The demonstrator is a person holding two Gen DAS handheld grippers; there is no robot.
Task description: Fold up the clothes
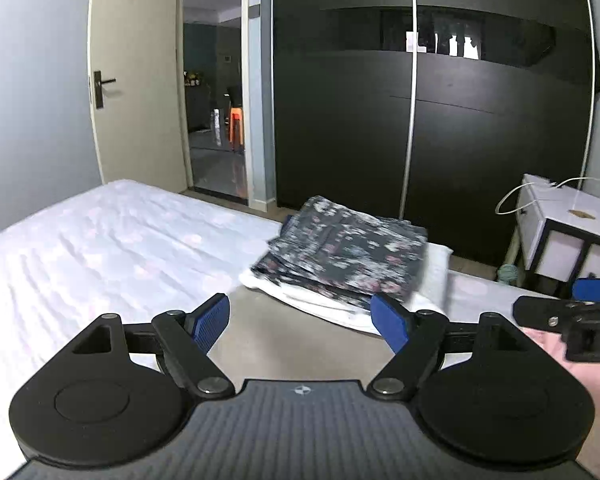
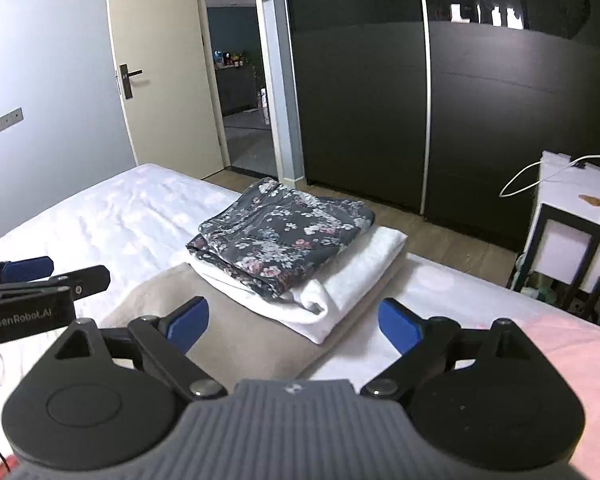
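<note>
A folded dark floral garment [image 2: 280,236] lies on a folded white garment [image 2: 352,276], and both lie on a folded beige garment [image 2: 240,340] on the bed. The stack also shows in the left wrist view, with the floral garment [image 1: 348,252] on top. My left gripper [image 1: 302,320] is open and empty, above the beige garment [image 1: 296,340] in front of the stack. My right gripper [image 2: 294,320] is open and empty, just in front of the stack. A pink garment [image 2: 572,360] lies at the right on the bed.
The bed [image 2: 112,216] has a white sheet. A dark sliding wardrobe [image 2: 460,100] stands behind it, with an open door [image 2: 164,80] at the left. A white bedside table [image 2: 580,232] with a cable stands at the right.
</note>
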